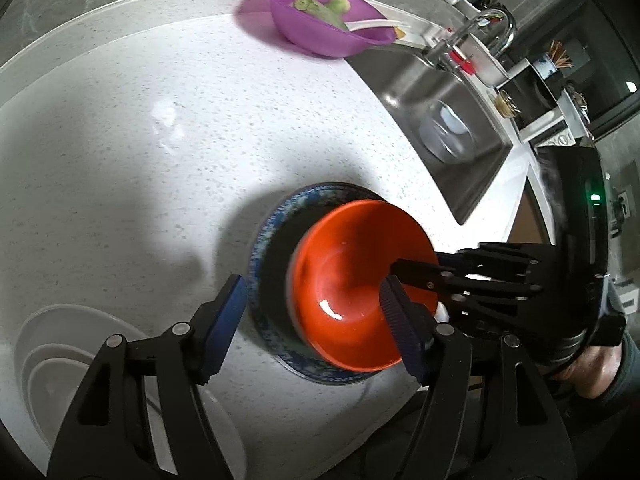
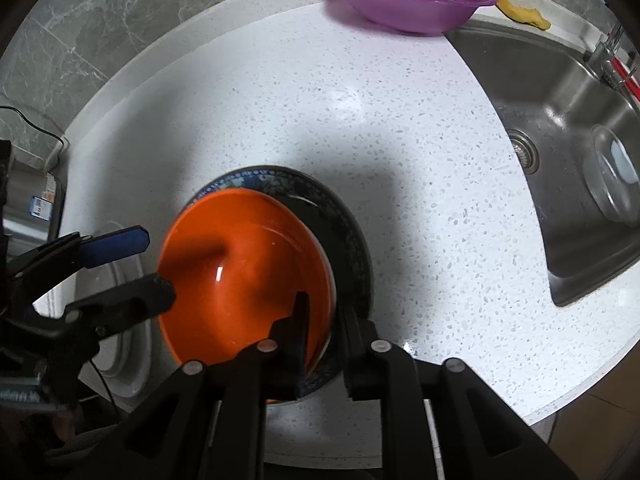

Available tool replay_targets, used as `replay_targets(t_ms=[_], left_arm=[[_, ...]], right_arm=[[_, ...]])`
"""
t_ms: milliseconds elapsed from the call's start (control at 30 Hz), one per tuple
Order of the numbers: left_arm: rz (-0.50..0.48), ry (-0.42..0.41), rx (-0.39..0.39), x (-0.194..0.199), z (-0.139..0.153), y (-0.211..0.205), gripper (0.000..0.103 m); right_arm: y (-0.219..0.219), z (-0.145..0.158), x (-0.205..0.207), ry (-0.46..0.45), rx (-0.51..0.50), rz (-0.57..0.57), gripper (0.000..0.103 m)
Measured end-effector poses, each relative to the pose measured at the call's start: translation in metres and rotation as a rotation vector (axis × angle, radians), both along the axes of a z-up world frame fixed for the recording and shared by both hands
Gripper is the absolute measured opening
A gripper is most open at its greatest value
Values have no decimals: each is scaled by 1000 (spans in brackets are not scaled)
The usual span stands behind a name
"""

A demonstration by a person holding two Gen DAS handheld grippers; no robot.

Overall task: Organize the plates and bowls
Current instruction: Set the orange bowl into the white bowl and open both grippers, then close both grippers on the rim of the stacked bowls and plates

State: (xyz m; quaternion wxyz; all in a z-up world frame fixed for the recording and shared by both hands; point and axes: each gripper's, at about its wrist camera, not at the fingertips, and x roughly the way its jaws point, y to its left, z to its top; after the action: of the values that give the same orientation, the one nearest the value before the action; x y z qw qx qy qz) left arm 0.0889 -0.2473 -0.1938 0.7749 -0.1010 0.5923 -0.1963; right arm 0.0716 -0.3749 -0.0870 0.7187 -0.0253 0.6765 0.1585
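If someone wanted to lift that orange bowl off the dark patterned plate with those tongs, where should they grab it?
Probably by the rim, from above. The orange bowl sits upright on the blue plate, its wall thin enough for one finger inside and one outside. The right tongs already straddle the near edge that way; the left tongs stand open.

Both claws (image 1: pixel 312 324) (image 2: pixel 324 344): black lattice arms w/ silver rivets, ribbed blue finger pads (image 1: pixel 224 324); dark sleeve (image 1: pixel 624 364).
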Motion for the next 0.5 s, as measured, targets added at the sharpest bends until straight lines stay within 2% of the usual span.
replay_targets(t_ms=[67, 100, 233, 300, 367, 500], left_arm=[[19, 8, 10, 2, -1, 10, 68], [31, 8, 20, 4, -1, 19, 68], [55, 29, 73, 9, -4, 41, 68], [42, 35, 87, 11, -6, 47, 68], [27, 33, 102, 14, -6, 49, 68], [-3, 60, 101, 17, -11, 49, 68]], right_arm=[[-3, 11, 1, -33, 42, 0, 54], [-5, 17, 1, -51, 52, 0, 58], [-22, 39, 5, -137, 80, 18, 59], [-37, 32, 10, -105, 80, 2, 56], [-53, 19, 13, -38, 107, -42, 40], [-69, 10, 11, -4, 155, -85, 37]])
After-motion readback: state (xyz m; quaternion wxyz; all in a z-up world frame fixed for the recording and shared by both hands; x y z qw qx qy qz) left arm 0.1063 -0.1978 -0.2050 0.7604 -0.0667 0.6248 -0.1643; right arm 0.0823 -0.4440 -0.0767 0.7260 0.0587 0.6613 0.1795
